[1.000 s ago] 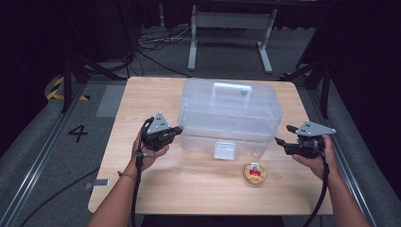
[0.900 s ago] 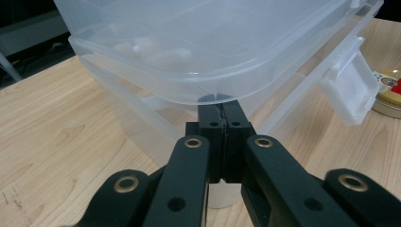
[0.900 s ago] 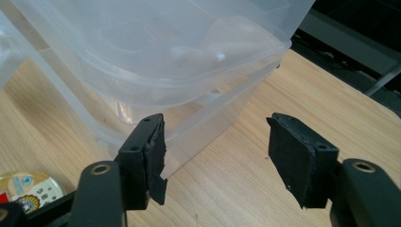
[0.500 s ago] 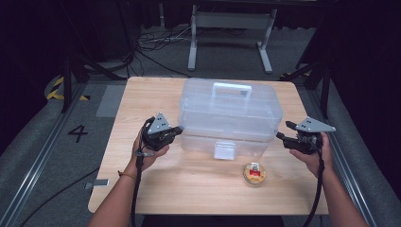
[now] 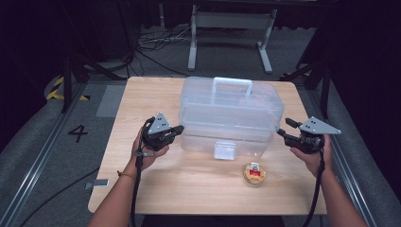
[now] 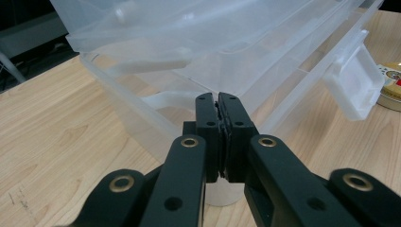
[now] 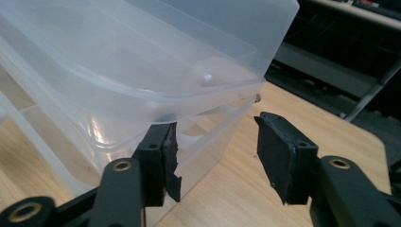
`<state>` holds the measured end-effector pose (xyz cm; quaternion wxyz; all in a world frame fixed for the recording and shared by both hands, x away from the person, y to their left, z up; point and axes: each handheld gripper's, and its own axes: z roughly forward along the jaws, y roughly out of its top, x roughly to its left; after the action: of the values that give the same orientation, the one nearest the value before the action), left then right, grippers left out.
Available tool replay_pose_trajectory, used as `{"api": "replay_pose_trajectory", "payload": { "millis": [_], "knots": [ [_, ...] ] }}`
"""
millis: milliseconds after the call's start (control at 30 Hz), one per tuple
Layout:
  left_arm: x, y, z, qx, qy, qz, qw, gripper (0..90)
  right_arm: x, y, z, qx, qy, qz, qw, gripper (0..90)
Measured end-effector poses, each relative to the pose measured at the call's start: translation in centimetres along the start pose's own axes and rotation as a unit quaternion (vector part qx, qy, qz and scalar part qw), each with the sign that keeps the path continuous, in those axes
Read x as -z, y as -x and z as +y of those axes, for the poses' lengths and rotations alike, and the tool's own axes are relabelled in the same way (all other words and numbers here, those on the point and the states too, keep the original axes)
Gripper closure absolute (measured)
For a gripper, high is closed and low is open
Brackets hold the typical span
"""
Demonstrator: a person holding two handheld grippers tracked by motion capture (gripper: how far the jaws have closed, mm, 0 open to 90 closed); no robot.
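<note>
A small round tin (image 5: pixel 255 173) lies on the wooden surface (image 5: pixel 146 94), lower right of centre. Cables (image 5: pixel 156 40) sprawl across the floor at upper left. A painted "4" (image 5: pixel 78 133) marks the left floor.

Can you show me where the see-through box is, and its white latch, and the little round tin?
clear plastic box (image 5: pixel 227 113), high view, on its lid's front slope.
white latch (image 5: pixel 224 150), high view, middle of the flap on the front wall.
round tin (image 5: pixel 254 173), high view, middle of its red and gold lid.

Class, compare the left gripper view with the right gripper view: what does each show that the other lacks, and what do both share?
Left gripper view alone: the box's front latch, a round tin past it, and the left claw with jaws shut.

Right gripper view alone: the right claw, jaws apart and just closing, one under the box's rim, and the dark floor beyond.

Both: the clear plastic box on the wooden table.
</note>
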<state>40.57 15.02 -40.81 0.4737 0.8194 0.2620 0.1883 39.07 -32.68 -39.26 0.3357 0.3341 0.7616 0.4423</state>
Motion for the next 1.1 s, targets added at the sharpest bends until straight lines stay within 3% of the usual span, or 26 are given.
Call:
{"api": "replay_pose_trajectory", "payload": {
  "millis": [133,300,500,567,767,1100],
  "knots": [
    [0.3,0.2,0.0,-0.009,0.0,-0.011,0.9999,85.6,0.4,-0.2,0.7,0.008,0.04,0.0,0.9992,54.4],
    [0.4,0.5,0.0,-0.016,0.001,-0.016,0.9998,84.0,0.5,-0.3,1.4,0.014,0.064,-0.012,0.9978,60.5],
    [0.2,0.8,0.1,-0.02,0.0,-0.03,0.9994,81.1,0.3,-0.2,2.1,0.02,0.079,-0.024,0.9963,65.1],
    [0.2,1.0,0.1,-0.023,0.001,-0.043,0.9988,79.3,0.3,-0.3,2.3,0.02,0.087,-0.023,0.9958,65.7],
    [0.1,1.2,0.2,-0.031,-0.002,-0.048,0.9984,77.0,0.1,-0.8,3.1,0.033,0.091,-0.041,0.9944,69.7],
    [0.0,1.6,0.5,-0.039,-0.008,-0.052,0.9979,68.4,-0.3,-0.8,4.2,0.024,0.101,-0.076,0.9917,72.8]
  ]
}}
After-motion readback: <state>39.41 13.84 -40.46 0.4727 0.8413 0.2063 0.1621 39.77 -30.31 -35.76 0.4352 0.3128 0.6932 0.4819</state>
